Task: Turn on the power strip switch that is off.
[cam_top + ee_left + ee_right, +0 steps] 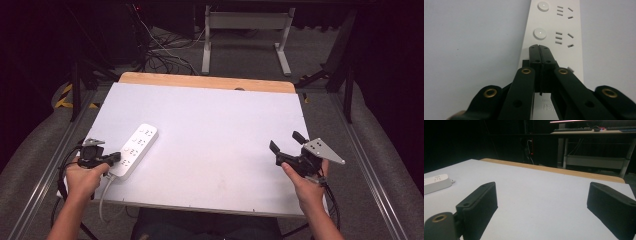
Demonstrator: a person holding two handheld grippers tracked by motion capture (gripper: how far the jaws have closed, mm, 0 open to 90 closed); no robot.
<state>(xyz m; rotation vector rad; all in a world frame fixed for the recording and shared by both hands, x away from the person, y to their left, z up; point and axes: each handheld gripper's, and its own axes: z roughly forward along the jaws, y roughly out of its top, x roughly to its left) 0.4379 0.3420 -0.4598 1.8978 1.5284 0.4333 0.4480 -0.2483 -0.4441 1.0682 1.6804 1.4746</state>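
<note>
So, from the high view the white plastic power strip [134, 150] is lying at an angle on the near left part of the pale grey table top [210, 125], its cable hanging off the near edge; the left gripper [114, 158] is sitting right at the strip's near end with its jaws pinched together, while the right gripper [286, 142] is hovering well apart over bare table on the right, jaws spread wide and holding nothing.

Over in the left gripper view, the left gripper [539, 46] is pressing its closed tips down onto the face of the strip [554, 27], just below a round white button [540, 33]; it's clenched on itself, not grasping anything, so my guess is it's poking at a switch rather than picking the strip up.

Then in the right gripper view, the two black pads are standing far apart over empty table, with the strip's far end [436, 182] peeking in at the left edge.

Judging by all that, nothing's plugged in and only the nearest switch is being worked; the other buttons look like what's left.
</note>
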